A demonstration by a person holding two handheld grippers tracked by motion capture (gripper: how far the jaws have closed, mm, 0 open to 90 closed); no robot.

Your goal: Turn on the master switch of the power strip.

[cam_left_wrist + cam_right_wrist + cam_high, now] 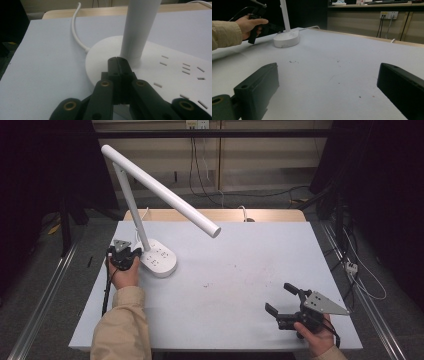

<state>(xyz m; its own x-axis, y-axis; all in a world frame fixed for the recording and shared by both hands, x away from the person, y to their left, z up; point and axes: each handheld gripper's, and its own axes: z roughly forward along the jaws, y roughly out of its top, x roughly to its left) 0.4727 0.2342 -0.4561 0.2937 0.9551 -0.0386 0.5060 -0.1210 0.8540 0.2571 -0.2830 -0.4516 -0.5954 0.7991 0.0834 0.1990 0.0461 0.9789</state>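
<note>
Left gripper view is showing the desk lamp (140, 30) standing right ahead of the left gripper (119, 61), whose jaws are pressing together, empty, over the round base (105, 53) just beside the upright stem. Rigid, smooth plastic and probably bottom-heavy, it is likely best taken by the stem or base rim, not the long tilted head (165, 195). High view is adding that head and the right gripper (280, 299), resting wide open well apart on the tabletop (230, 270).

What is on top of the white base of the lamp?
On the lamp base stands the white pole. Small slot marks lie across its top. The shut left tool rests its tips on the base beside the pole. What lies beneath those tips is covered.
</note>
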